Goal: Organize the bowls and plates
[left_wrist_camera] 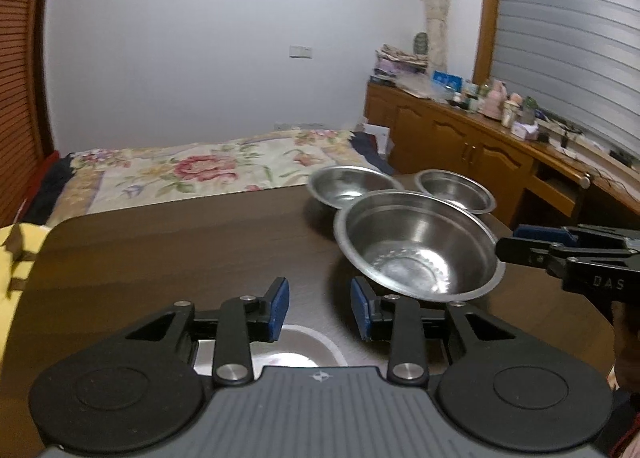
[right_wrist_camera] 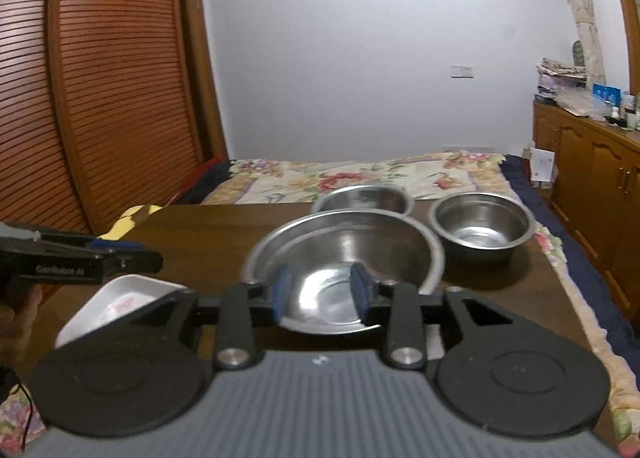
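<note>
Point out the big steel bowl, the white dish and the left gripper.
big steel bowl [left_wrist_camera: 416, 242]: left wrist view, on its inner wall.
white dish [right_wrist_camera: 120, 302]: right wrist view, on its inside bottom.
left gripper [left_wrist_camera: 320, 308]: left wrist view, midway between its blue fingertips.

— What is the left gripper [left_wrist_camera: 320, 308] showing of itself?

— Two black linkage arms are running back from the jaws to silver pivot screws, and blue pads [left_wrist_camera: 280, 308] are lining the inner faces of the fingers. Behind the jaws a grey ribbed housing is sitting between two round black discs, with a small star-like mark at its front edge.

— And the right gripper [right_wrist_camera: 320, 294]?

— It is looking the same: blue pads [right_wrist_camera: 281, 292], black links, silver screws, grey ribbed body. From the side, its black body is showing the pale letters "DAS"; the left one's is showing "GenRobot.AI". Bare skin of a hand [right_wrist_camera: 18, 324] is showing behind that lettering.
</note>
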Action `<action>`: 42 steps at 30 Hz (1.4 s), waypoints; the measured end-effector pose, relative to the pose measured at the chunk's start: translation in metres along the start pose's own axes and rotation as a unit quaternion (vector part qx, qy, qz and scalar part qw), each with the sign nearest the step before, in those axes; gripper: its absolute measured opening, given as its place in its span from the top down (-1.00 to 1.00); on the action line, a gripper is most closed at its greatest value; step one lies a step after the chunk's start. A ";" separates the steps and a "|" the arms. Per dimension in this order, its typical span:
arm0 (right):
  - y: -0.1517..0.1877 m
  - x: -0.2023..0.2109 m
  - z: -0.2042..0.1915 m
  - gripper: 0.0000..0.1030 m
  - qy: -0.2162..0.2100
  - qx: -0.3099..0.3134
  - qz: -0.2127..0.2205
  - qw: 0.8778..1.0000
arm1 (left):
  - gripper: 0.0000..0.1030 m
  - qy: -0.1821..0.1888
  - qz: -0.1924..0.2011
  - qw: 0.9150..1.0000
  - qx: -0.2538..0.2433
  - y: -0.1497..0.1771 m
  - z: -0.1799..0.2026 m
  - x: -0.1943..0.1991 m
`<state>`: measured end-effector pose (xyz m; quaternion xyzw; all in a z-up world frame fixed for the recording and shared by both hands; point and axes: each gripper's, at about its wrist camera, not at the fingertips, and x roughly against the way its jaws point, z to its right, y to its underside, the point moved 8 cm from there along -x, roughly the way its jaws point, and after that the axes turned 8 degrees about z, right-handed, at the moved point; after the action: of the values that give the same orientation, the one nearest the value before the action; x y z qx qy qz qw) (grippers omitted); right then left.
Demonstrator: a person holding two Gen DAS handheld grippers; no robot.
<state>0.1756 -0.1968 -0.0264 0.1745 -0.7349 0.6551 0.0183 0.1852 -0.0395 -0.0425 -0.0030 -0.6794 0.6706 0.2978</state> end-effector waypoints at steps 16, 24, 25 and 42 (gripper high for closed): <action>0.022 -0.046 0.055 0.11 0.037 -0.043 -0.014 0.998 | 0.16 0.025 -0.023 0.999 0.014 -0.009 0.031 -0.062; 0.029 -0.058 0.060 0.11 0.022 -0.074 -0.028 0.997 | 0.16 0.018 -0.044 0.998 0.041 -0.005 0.020 -0.078; 0.029 -0.059 0.060 0.11 0.019 -0.076 -0.029 0.997 | 0.16 0.017 -0.045 0.998 0.044 -0.005 0.019 -0.078; 0.027 -0.066 0.057 0.20 -0.007 -0.100 -0.036 0.994 | 0.28 0.022 -0.067 0.996 0.059 -0.001 0.017 -0.087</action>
<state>0.2415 -0.2342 -0.0769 0.2026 -0.7899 0.5762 0.0542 0.2502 -0.0903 -0.0756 0.0447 -0.6306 0.6879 0.3566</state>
